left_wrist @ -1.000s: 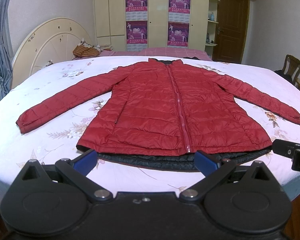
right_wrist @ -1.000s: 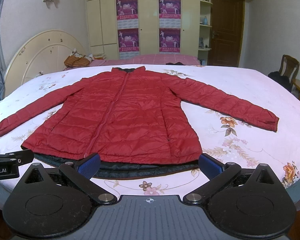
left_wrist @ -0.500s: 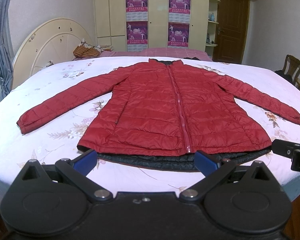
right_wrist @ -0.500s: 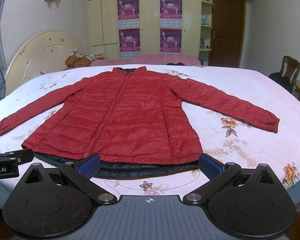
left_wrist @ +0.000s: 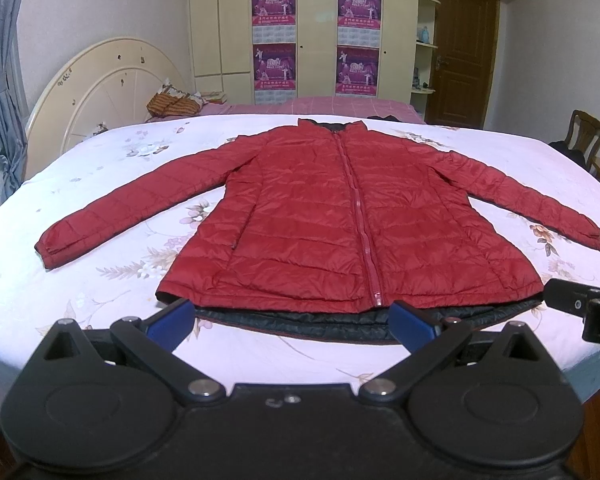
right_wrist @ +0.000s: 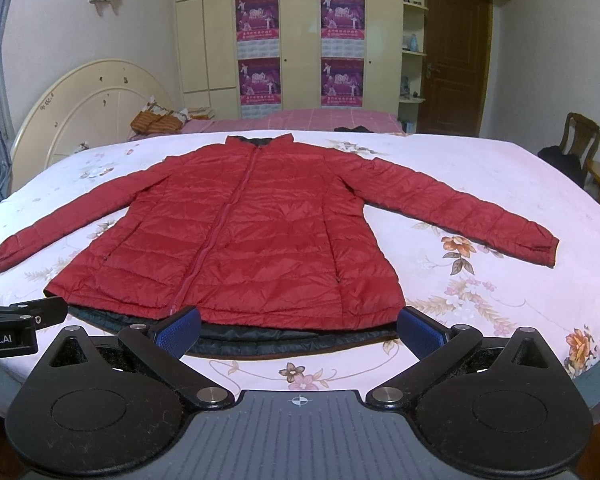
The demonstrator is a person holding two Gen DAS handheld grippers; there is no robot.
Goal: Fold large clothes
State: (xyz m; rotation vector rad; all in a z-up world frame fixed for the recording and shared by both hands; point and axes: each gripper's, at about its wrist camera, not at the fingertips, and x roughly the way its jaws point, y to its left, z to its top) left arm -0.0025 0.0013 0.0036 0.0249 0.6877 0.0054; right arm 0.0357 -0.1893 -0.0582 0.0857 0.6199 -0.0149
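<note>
A red quilted jacket (left_wrist: 340,220) lies flat and zipped on the bed, both sleeves spread out, collar at the far side. Its dark lining shows along the near hem (left_wrist: 300,320). It also fills the right wrist view (right_wrist: 252,232). My left gripper (left_wrist: 290,320) is open and empty, held just before the hem. My right gripper (right_wrist: 300,330) is open and empty, also just before the hem. Each gripper shows at the edge of the other's view, the right one (left_wrist: 580,308) and the left one (right_wrist: 16,324).
The bed has a white floral sheet (left_wrist: 80,200) and a round cream headboard (left_wrist: 100,92) at the left. A second bed with a pink cover (left_wrist: 320,106), wardrobes with posters, a brown door (left_wrist: 460,52) and a wooden chair (left_wrist: 584,136) stand behind.
Both views have crept very slightly forward; the jacket lies unmoved and both grippers stay open.
</note>
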